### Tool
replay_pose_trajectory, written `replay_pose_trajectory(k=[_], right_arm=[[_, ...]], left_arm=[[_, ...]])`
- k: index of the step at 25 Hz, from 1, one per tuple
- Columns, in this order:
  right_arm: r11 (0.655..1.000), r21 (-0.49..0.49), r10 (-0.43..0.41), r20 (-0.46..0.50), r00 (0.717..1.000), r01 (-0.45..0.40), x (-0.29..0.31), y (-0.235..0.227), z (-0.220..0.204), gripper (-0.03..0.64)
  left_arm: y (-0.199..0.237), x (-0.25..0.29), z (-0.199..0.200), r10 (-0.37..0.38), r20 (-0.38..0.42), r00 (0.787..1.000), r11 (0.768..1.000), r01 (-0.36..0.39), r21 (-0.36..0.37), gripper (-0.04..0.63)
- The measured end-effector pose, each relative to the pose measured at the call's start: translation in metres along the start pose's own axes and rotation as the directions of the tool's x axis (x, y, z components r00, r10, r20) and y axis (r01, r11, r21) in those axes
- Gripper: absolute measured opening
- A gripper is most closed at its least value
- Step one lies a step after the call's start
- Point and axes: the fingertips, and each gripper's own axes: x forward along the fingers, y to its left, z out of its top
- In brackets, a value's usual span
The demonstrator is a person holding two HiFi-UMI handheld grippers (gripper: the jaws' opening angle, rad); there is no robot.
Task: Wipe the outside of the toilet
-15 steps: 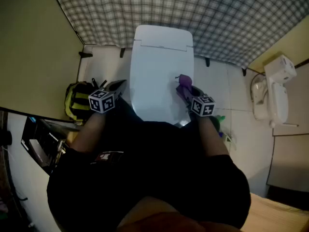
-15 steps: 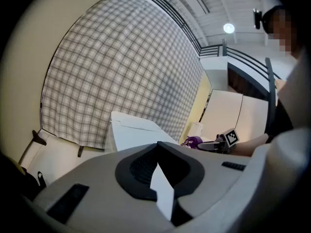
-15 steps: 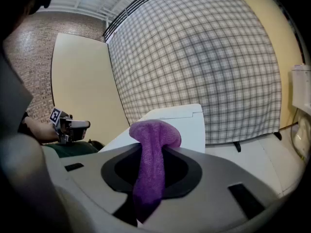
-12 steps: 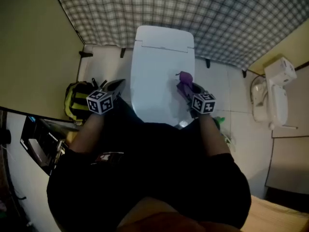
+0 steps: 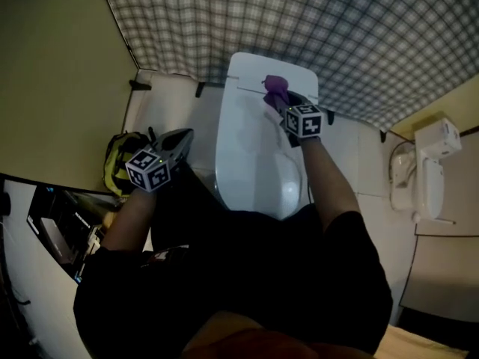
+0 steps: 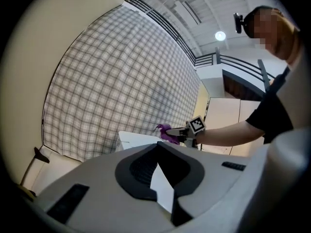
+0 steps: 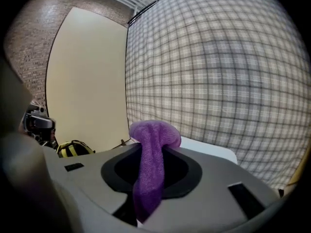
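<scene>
The white toilet (image 5: 258, 148) stands below me with its lid down. My right gripper (image 5: 278, 98) is over the back of the lid, near the tank, shut on a purple cloth (image 5: 274, 86). In the right gripper view the cloth (image 7: 150, 169) bulges over the gripper's tip (image 7: 151, 147) and hangs down between the jaws. My left gripper (image 5: 179, 139) hovers beside the toilet's left side, jaws together and holding nothing. The left gripper view looks past its own tip (image 6: 158, 144) to the toilet's back (image 6: 138, 140), the cloth (image 6: 166, 132) and the right gripper (image 6: 181, 131).
A yellow and black bag (image 5: 123, 155) lies on the floor left of the toilet. A plaid wall (image 5: 299, 21) rises right behind it, and a beige partition (image 5: 52, 73) closes the left. A white wall-mounted fixture (image 5: 426, 170) sits at the right. Dark equipment (image 5: 56, 234) is at lower left.
My right gripper has carried the purple cloth from the lid's front right up to the back of the lid. The left gripper has stayed beside the toilet's left side.
</scene>
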Motion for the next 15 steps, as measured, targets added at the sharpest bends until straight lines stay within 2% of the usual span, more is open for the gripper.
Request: replay_pose_trajectory(k=[7, 10, 12, 15], right_arm=[[0.994, -0.088, -0.066, -0.106, 0.992, 0.057, 0.15, -0.004, 0.044, 0.101], [0.993, -0.088, -0.09, -0.146, 0.985, 0.078, 0.209, -0.001, 0.052, 0.101], [0.991, -0.082, -0.116, -0.185, 0.976, 0.102, 0.241, -0.003, 0.048, 0.101], [0.982, -0.098, -0.183, -0.264, 0.947, 0.162, 0.276, -0.019, 0.023, 0.101]], left_arm=[[0.035, -0.04, 0.004, 0.017, 0.019, 1.0, 0.999, -0.016, -0.043, 0.003], [0.051, -0.065, 0.0, 0.03, 0.01, 1.0, 0.997, -0.029, -0.066, 0.004], [0.062, -0.078, -0.005, 0.044, 0.01, 0.999, 0.998, -0.043, -0.054, 0.003], [0.077, -0.085, -0.014, 0.05, 0.008, 0.999, 0.999, -0.05, -0.006, 0.003]])
